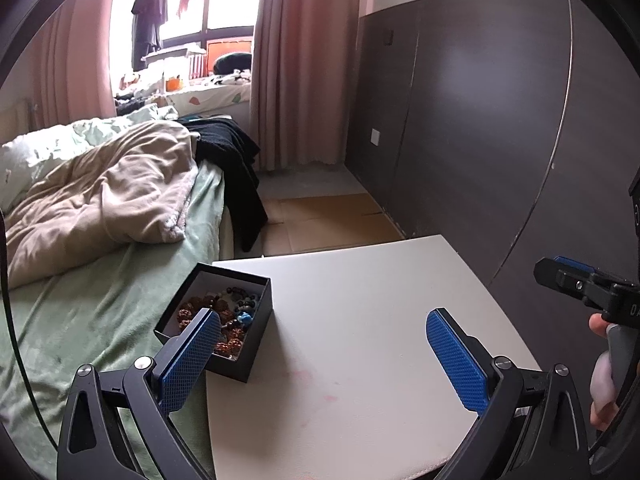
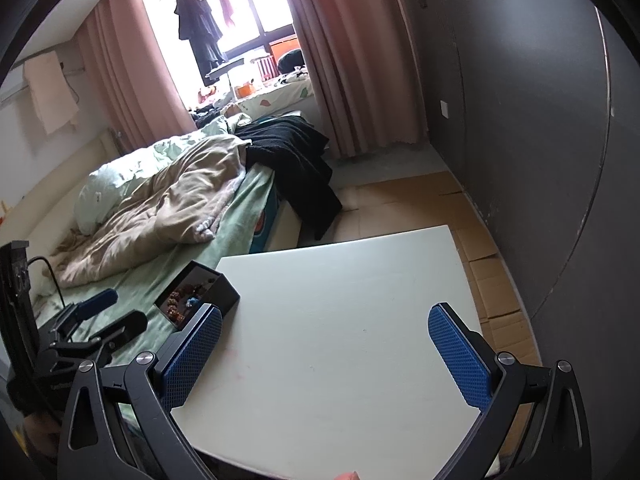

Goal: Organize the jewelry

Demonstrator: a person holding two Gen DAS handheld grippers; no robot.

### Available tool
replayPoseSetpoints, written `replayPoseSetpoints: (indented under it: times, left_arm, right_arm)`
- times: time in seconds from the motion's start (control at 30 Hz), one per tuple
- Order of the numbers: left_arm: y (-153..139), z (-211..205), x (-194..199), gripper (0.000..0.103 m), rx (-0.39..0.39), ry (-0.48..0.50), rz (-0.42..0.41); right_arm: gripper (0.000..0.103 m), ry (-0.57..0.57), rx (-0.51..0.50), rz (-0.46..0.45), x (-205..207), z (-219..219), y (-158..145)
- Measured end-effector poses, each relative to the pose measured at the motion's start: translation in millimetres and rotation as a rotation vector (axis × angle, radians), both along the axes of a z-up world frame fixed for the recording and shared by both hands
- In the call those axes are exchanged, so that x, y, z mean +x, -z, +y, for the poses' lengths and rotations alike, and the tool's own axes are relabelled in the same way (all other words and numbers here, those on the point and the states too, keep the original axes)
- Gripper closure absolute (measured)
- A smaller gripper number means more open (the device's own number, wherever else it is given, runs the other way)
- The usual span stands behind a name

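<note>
A black open box (image 1: 256, 332) stands at the left edge of the white table (image 1: 360, 320). It holds brown bead bracelets (image 1: 230, 334) and a blue trinket (image 1: 244, 317). My left gripper (image 1: 324, 356) is open and empty, above the table, with its left finger over the box's near corner. My right gripper (image 2: 324, 356) is open and empty, above the table's near half. The box (image 2: 224, 290) and its beads (image 2: 180, 296) show in the right wrist view, to the left of my right gripper. The right gripper also shows at the right edge of the left wrist view (image 1: 572, 280), and the left gripper at the left of the right wrist view (image 2: 108, 316).
A bed with a green sheet (image 1: 100, 320) and a beige blanket (image 1: 100, 200) runs along the table's left side. A dark wall panel (image 1: 480, 120) stands to the right. Cardboard sheets (image 2: 480, 280) cover the floor beyond the table. Pink curtains (image 1: 296, 60) frame the window.
</note>
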State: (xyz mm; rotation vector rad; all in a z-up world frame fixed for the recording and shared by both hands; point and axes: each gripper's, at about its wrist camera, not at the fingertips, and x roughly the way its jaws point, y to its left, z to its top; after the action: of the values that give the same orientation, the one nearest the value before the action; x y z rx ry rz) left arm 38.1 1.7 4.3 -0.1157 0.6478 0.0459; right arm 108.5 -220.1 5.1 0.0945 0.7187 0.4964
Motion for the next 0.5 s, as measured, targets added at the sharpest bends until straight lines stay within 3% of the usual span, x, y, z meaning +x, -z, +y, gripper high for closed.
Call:
replayPoseSetpoints:
  times: [0.5]
  left_arm:
    - [-6, 5, -7, 0.000, -0.019, -0.016, -0.034]
  right_arm:
    - [0.000, -0.028, -0.039, -0.022, -8, 11, -1]
